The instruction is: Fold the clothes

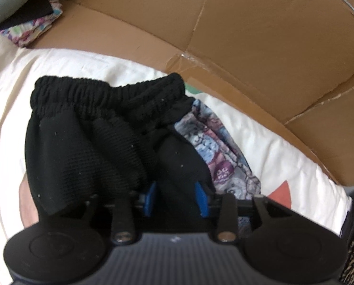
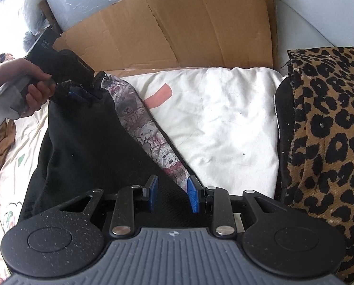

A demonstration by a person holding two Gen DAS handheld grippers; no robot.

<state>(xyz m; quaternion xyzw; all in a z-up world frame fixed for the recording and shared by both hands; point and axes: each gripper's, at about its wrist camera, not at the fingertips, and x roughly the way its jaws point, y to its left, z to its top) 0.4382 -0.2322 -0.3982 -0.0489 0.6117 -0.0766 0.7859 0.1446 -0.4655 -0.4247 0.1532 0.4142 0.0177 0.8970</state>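
Left gripper clamps black shorts at the hem, waistband far from it on the white bedding. Right gripper is parted over the shorts' other end, nothing pinched. Printed lining shows along the edge; cardboard behind; leopard fabric beside the bedding.

Leopard-print fabric cut off at right edge. Black shorts cover the left gripper fingertips; grip unconfirmed.
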